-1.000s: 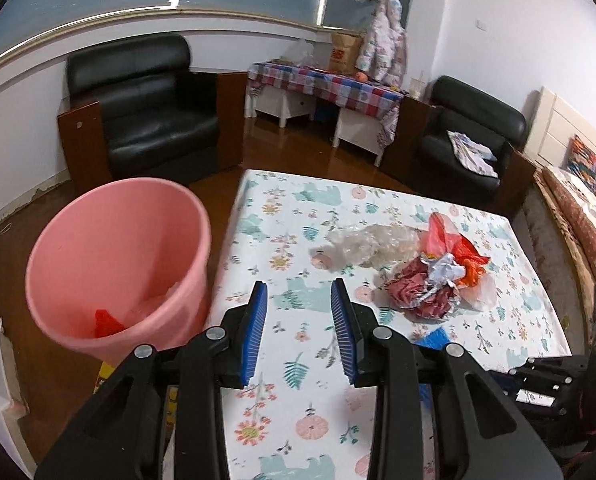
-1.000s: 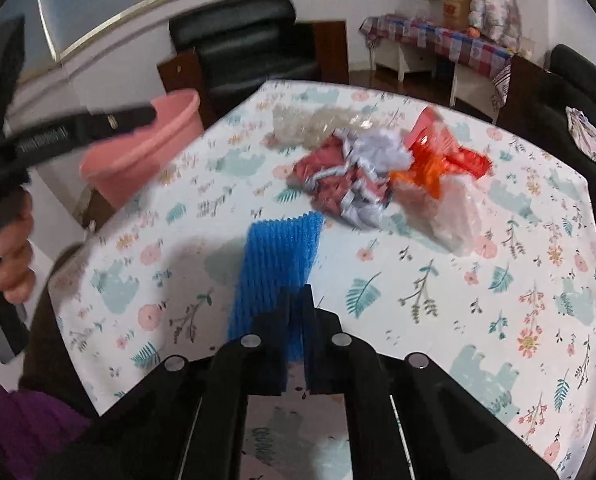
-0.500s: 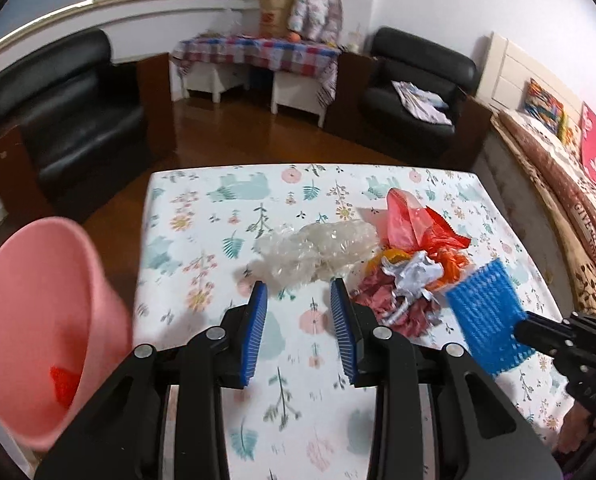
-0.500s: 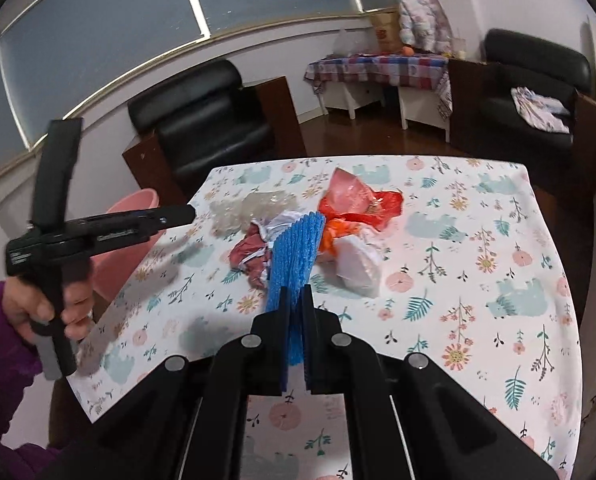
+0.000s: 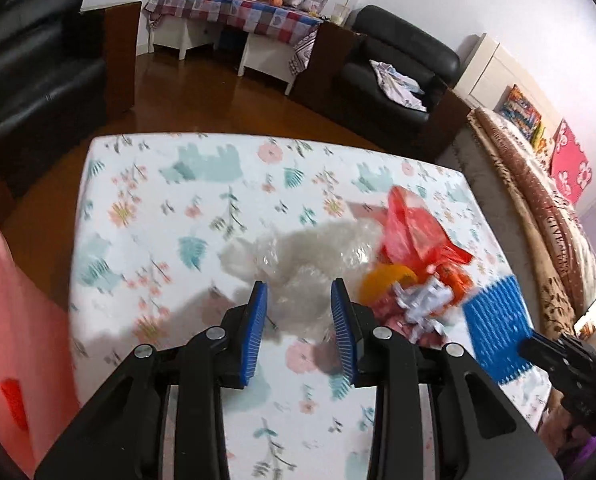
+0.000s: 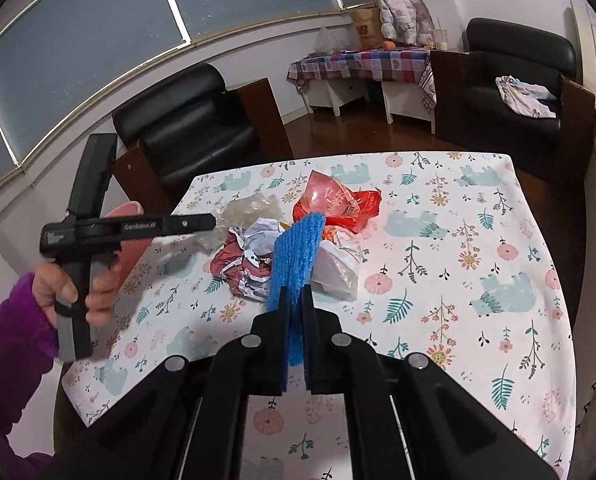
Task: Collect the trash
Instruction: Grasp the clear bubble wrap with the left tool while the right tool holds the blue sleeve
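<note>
White lettering is seen along the side of the black handheld left gripper (image 6: 201,222) in the right wrist view; it appears to read "GenRobot AI". An orange logo is printed on the brown paper bag (image 6: 365,31), unreadable at this size.

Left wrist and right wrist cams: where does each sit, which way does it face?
Left wrist: on the left gripper, aimed down across the table at the clear plastic wrap; own open fingers show, right gripper at the right edge.
Right wrist: on the right gripper, shut on the blue foam net, facing the trash pile and window; a hand in a purple sleeve holds the left gripper.
Shared: table, wrap, red bag, net, pink bin.
</note>
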`<state>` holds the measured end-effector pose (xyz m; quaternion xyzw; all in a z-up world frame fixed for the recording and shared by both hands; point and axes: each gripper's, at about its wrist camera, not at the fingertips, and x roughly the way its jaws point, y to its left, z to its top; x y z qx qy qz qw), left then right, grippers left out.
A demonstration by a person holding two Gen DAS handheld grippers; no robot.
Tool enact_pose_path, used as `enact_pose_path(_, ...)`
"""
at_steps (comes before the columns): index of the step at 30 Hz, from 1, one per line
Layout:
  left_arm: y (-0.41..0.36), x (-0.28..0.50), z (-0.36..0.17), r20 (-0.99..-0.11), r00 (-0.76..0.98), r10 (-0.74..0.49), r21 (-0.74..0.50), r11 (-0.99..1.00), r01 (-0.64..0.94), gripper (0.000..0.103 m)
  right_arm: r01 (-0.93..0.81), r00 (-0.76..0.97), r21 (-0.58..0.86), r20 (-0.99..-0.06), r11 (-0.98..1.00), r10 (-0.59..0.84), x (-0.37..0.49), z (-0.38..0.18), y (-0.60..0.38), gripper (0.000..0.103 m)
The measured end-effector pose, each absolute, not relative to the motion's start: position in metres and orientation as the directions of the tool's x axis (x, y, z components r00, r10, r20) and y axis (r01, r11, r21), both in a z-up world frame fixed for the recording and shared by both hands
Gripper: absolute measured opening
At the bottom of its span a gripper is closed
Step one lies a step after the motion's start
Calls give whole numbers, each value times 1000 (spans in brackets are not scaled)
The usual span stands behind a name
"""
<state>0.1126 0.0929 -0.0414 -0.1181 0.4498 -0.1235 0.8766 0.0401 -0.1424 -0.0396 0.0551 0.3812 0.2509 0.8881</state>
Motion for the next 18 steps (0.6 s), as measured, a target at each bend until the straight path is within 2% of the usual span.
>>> enact_pose_path(14, 51, 95, -47, -778, 604, -170, -140, 985, 96, 33, -407, 585, 298, -641, 863, 497, 35, -38, -146, 5)
enact_pose_path(15, 50, 94, -47, -775, 613, -151, -126, 988, 85, 32, -407, 586, 299, -640, 863, 498, 35, -37, -146, 5)
enact_pose_path(16, 49, 94, -47, -772, 619, -144, -120, 989, 81, 24, -407, 587, 299, -638, 863, 499, 34, -37, -147, 5)
enact_pose_path(18, 50, 91, -45, -767, 629, -125, -110, 992, 62, 22, -408, 589, 303, -633, 861, 502, 34, -35, -148, 5)
